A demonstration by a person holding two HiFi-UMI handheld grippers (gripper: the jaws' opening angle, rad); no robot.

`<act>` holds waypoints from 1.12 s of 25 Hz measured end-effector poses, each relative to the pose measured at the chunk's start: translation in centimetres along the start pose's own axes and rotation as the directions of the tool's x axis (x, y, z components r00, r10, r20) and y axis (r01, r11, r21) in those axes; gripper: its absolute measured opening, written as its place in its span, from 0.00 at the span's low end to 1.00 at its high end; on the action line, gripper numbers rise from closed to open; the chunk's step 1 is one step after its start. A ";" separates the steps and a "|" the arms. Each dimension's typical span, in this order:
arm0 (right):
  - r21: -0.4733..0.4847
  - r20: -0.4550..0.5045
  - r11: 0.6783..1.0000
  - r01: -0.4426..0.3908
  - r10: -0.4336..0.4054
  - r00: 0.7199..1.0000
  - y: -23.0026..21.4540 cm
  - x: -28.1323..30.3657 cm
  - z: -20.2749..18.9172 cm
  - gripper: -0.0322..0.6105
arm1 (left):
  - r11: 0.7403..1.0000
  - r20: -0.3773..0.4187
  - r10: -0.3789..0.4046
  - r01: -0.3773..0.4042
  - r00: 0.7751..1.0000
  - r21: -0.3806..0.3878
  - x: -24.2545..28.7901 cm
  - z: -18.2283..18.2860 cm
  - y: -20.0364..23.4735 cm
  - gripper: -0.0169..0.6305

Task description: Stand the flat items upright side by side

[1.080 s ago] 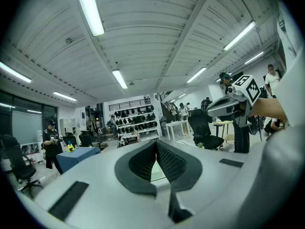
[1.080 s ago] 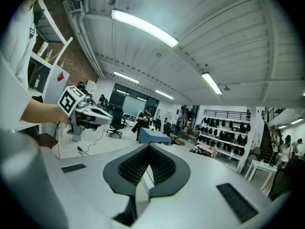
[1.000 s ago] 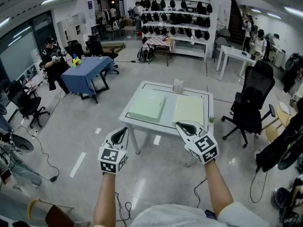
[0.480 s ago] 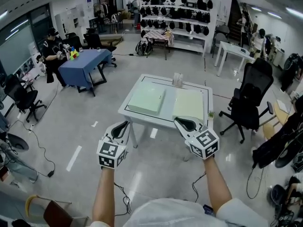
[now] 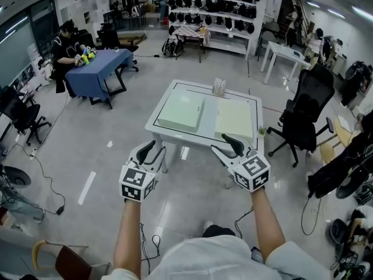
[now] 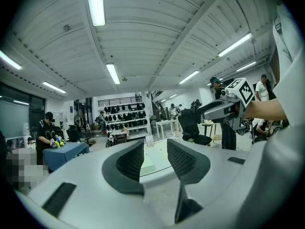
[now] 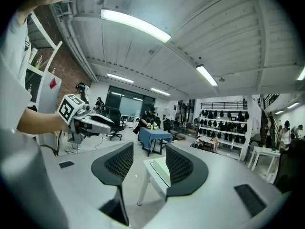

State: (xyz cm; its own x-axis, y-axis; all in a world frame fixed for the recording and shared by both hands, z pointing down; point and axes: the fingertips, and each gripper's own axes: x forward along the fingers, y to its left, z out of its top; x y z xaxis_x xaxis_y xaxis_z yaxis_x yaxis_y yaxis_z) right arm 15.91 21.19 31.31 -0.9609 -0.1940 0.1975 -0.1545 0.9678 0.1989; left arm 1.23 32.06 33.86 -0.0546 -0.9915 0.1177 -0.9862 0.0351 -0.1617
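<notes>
Glossy floor (image 5: 192, 206), matt wht table (image 5: 180, 136)

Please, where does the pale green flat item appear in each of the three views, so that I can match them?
Head view: pale green flat item, centre, on the left half of the white table.
Left gripper view: low centre, far off.
Right gripper view: low centre, slightly right, on the table.
Shared landmark: the blue table.

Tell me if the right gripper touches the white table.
Apart. In the right gripper view the white table stands beyond the right gripper, whose empty jaws have just been opening; floor shows between.
</notes>
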 end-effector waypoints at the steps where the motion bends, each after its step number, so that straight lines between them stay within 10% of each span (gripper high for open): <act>1: 0.000 0.000 1.000 0.001 -0.001 1.000 -0.2 0.2 -0.1 0.43 | 1.000 -0.005 -0.003 0.003 1.000 -0.003 0.3 -0.3 0.2 0.29; 28: 0.280 -0.014 0.960 -0.033 0.039 0.999 -22.9 21.7 -8.2 0.50 | 0.996 -0.207 0.036 -0.051 0.978 -0.068 26.3 -5.1 14.7 0.36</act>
State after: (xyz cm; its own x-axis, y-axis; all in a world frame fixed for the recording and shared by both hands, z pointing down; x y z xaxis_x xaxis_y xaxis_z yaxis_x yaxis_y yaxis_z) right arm 0.51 -6.48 38.88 -0.9628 -0.1588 0.2187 -0.1807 0.9800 -0.0840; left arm -15.49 7.16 39.58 -0.1216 -0.9422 0.3123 -0.9904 0.0943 -0.1009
